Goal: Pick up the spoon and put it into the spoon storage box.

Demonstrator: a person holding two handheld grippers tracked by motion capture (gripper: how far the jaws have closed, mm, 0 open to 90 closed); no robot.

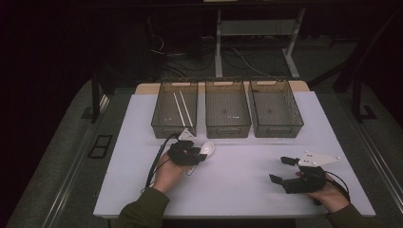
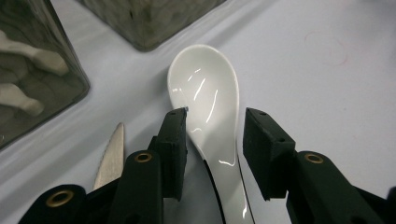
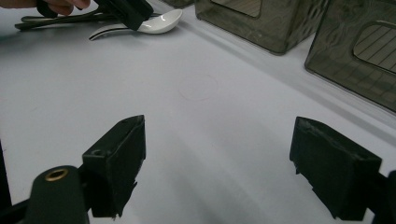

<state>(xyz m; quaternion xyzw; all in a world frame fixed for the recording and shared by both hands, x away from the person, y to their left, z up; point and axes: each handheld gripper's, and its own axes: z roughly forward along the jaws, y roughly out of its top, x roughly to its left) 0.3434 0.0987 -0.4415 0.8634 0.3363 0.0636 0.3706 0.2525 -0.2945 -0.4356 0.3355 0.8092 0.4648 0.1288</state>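
A white ceramic spoon (image 2: pixel 205 84) lies on the white table (image 1: pixel 237 185), its bowl pointing toward the bins. My left gripper (image 2: pixel 215 135) is lowered over the spoon's neck with a jaw on each side. The left pad (image 2: pixel 175 140) meets the spoon's edge, while the right pad (image 2: pixel 261 149) stands a sliver off it. From above, the left gripper (image 1: pixel 192 154) sits just in front of the left bin, with the spoon (image 1: pixel 207 148) poking out to its right. My right gripper (image 1: pixel 280 169) rests open at the table's right with nothing between its jaws (image 3: pixel 224 163).
Three dark see-through bins stand in a row at the back: left (image 1: pixel 164 129), middle (image 1: pixel 228 130), right (image 1: pixel 278 130). Two white chopsticks (image 1: pixel 183 107) lie in the left bin. A metal knife blade (image 2: pixel 112 158) lies on the table left of the left gripper's jaws.
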